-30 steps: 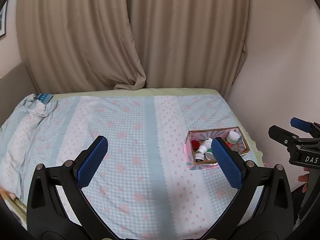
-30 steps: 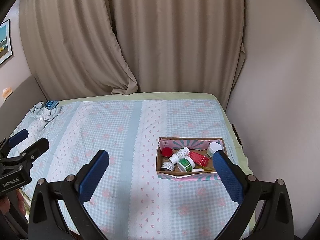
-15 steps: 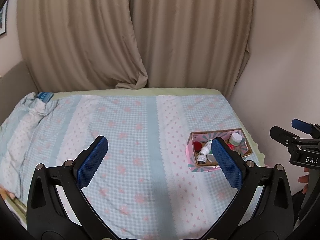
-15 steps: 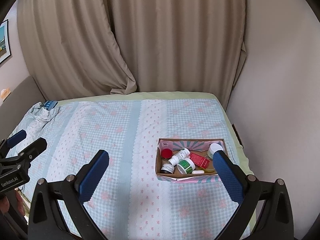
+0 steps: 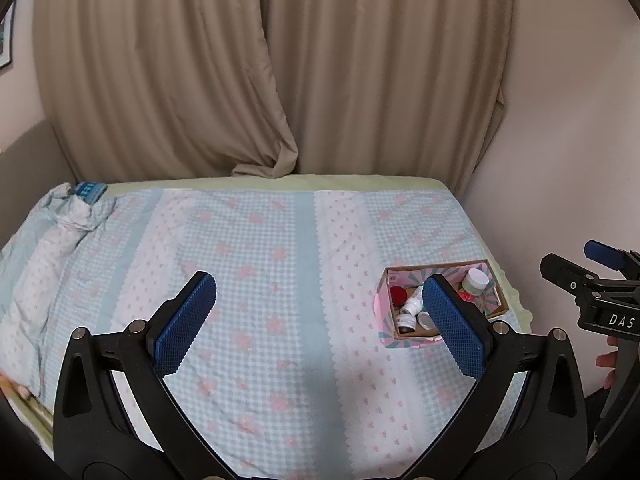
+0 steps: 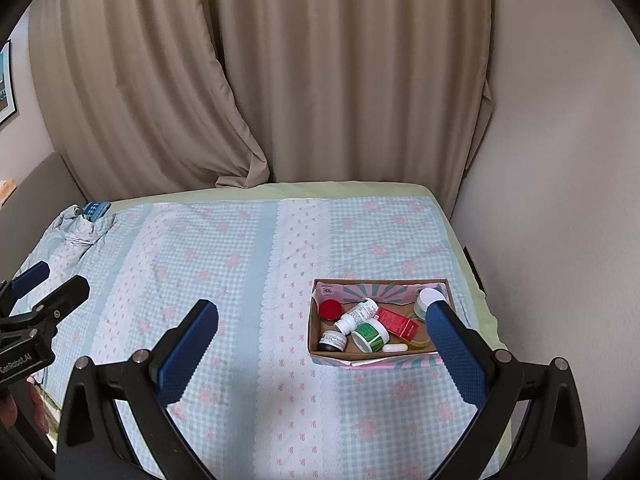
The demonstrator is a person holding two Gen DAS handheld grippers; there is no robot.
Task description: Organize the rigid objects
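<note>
A low cardboard box point(image 6: 352, 361) with a pink and teal pattern sits on the bed at the right, also in the left wrist view point(image 5: 386, 320). It holds a red-lidded jar point(image 6: 330, 309), a white bottle point(image 6: 356, 315) lying down, a green-labelled jar point(image 6: 370, 335), a red carton point(image 6: 397, 322), a dark jar point(image 6: 332, 341) and a white-lidded jar point(image 6: 426, 300). My left gripper point(image 5: 318, 292) is open and empty above the bed's middle. My right gripper point(image 6: 322, 328) is open and empty, held above and in front of the box.
The bed has a blue checked cover point(image 6: 248, 272) with pink flowers. A bunched pillow point(image 5: 60, 232) lies at the far left. Beige curtains point(image 6: 280, 80) hang behind the bed. A bare wall point(image 6: 560, 200) runs along the right side, close to the box.
Both views have drifted slightly, so the box sits a little lower and further right in the left wrist view. Both grippers stay open and empty.
</note>
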